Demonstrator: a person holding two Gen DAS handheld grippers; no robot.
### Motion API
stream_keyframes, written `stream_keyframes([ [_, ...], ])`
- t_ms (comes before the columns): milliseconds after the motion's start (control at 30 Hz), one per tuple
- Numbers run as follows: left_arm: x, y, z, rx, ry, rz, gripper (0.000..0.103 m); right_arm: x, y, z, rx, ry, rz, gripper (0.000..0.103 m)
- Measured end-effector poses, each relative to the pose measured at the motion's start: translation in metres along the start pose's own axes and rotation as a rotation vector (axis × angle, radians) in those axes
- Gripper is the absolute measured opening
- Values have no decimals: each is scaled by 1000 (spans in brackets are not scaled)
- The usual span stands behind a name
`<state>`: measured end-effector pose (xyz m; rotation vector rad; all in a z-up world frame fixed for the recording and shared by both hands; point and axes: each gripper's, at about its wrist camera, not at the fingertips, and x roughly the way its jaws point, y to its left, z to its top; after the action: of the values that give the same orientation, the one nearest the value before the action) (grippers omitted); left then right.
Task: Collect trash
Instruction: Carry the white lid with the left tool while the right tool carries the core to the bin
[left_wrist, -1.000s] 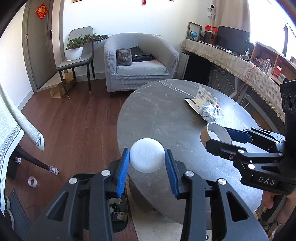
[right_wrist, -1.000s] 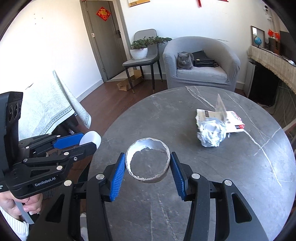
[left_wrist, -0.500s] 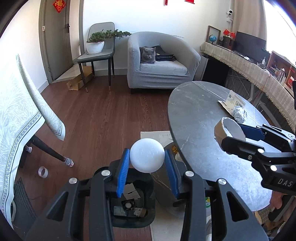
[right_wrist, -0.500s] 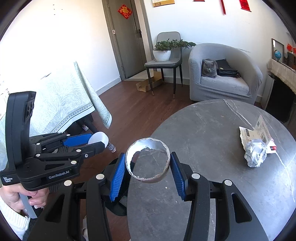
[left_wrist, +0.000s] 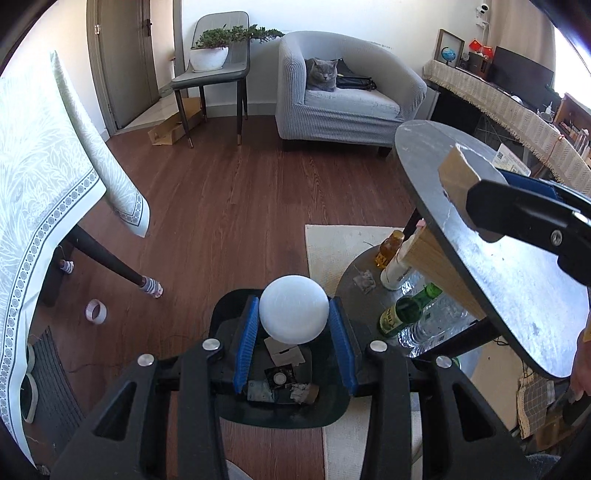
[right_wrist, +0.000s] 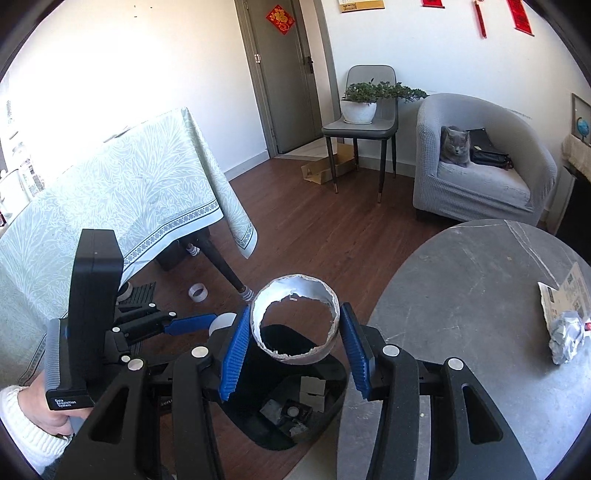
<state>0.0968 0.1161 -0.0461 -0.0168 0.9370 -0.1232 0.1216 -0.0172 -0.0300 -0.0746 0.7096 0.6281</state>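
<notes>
- Where the left wrist camera looks down its own fingers, the left gripper is closed at a middling width on a white ball, its blue pads pressing both sides.
- Directly under the ball sits a black trash bin on the wooden floor; scraps of paper and foil lie inside it.
- To the right, the round grey table fills the edge of the view, and the right gripper reaches in above it, holding a cardboard ring seen side-on.
- Beneath the table top stand a green bottle, a white bottle and an amber bottle on a lower shelf.
- Further back, a grey cat lies on a grey armchair, and a small tape roll lies on the floor near the tablecloth.
- In the right wrist view, the right gripper grips the cardboard ring between its blue pads; the ring has a silvery lining and a ragged torn edge.
- The ring hangs over the open trash bin, just beside the rim of the grey table.
- On the table's far right, well apart from the ring, a crumpled foil ball rests against a printed paper.
- At the left, a hand in a white sleeve holds the left gripper, whose white ball shows only partly behind the right gripper's finger.
</notes>
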Motion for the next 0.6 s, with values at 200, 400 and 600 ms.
stream_keyframes([
  [200,25,19,-22,-13,77,7,41,22,13,-1,-21,38,10,49],
  [400,52,29,-47,-1,165,21,41,45,25,-3,-37,83,18,49],
  [600,77,33,-68,4,243,0,41,63,35,-4,-48,116,30,49],
])
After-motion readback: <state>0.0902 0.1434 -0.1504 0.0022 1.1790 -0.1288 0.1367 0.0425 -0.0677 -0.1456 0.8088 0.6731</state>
